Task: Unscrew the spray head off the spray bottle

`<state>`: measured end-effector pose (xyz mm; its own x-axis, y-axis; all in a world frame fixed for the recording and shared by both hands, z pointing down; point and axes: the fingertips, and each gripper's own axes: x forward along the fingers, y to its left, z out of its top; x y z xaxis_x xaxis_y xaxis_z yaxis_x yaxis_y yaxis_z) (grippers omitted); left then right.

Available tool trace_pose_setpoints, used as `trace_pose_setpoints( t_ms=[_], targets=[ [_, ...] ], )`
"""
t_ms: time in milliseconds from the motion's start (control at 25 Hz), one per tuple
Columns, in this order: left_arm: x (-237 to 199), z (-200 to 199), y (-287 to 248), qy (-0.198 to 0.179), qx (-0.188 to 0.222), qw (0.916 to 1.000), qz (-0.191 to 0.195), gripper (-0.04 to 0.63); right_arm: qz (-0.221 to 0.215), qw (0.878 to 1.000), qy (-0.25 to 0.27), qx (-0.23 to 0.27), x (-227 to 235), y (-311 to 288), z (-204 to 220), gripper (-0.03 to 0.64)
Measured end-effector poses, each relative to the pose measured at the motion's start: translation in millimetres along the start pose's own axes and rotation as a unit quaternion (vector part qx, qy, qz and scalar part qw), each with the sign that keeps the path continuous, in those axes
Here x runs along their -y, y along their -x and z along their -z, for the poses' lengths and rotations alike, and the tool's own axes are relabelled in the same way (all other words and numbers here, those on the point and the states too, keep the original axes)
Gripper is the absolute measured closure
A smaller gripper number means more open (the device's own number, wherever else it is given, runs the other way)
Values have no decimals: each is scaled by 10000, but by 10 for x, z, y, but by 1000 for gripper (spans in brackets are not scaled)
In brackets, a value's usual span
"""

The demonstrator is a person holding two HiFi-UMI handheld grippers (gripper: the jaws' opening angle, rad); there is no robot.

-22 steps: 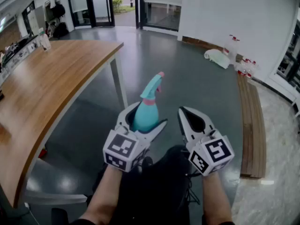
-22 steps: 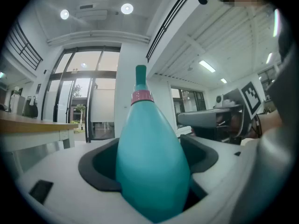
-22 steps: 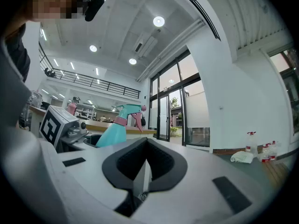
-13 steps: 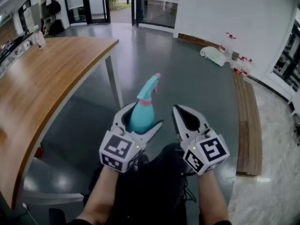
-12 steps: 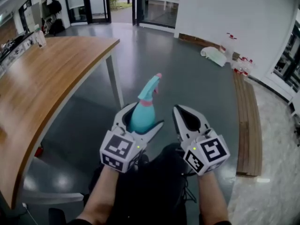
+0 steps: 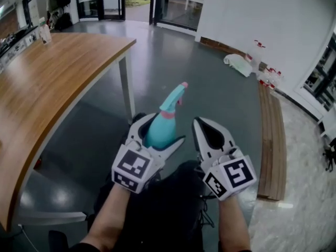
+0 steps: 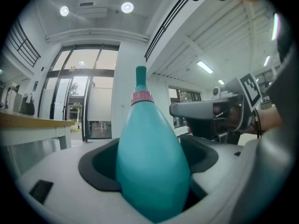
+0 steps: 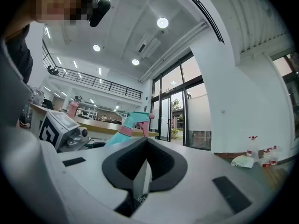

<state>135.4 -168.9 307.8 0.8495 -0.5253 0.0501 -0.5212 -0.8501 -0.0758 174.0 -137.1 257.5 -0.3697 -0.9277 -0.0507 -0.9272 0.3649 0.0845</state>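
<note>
- Found the left claw (image 6: 160,130) clamped on the spray bottle (image 6: 158,126), wide teal belly seated between the dark pads.
- Confirmed in the left gripper view: both pads pressed against the bottle's sides, neck rising straight out beyond the jaw tips.
- Noted the bottle held in the air over the floor, clear of the wooden table (image 6: 47,77) off to that claw's left.
- Read the right claw (image 6: 199,125) as fully shut, jaws tip to tip, nothing between them.
- Placed it just to the right of the left claw, near the bottle but not touching it.
- Located the spray head (image 6: 174,98) and its pink collar (image 6: 167,115) ahead of the left claw's jaws, up and left of the right claw's tips.
- Judged the head not yet unscrewed, since it sits seated on the neck.
- Judged the bottle to be light, thin plastic. Could not tell any fill through the opaque wall.
- Expect the smooth, tapered body to be slippery: likely to spin or creep forward out of the pads under twisting. Hold firm, but avoid crushing the soft wall.
- Judged the pink collar the place to take hold, as the threaded ring. Avoid the trigger and nozzle, thinner parts that could flex or snap.
- Open the right claw first, then close it square across the collar, just ahead of the left claw's jaw tips.
</note>
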Motion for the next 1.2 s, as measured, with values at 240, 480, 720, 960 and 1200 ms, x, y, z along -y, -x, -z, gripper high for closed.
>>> trace_pose_setpoints(
  t_ms=[240, 480, 720, 960, 1200],
  targets=[
    [-82, -13, -21, -123, 76, 9999, -26, 189, -226, 9991, -268, 221, -133, -129, -181, 617],
    [-170, 19, -166, -521, 52, 9985, -166, 189, -488, 9968, -590, 219, -238, -307, -305, 532],
    [-171, -35, -177, -731, 135, 9965, -371, 189, -500, 9946, -907, 76, -261, -422, -290, 463],
    [-75, -63, -176, -1000, 197, 9941, -374, 189, -594, 9913, -1176, 11, -276, -446, -224, 463],
    [-13, -62, -148, -1357, 181, 9893, -498, 189, -655, 9881, -1381, 142, -259, -373, -226, 480]
  ],
)
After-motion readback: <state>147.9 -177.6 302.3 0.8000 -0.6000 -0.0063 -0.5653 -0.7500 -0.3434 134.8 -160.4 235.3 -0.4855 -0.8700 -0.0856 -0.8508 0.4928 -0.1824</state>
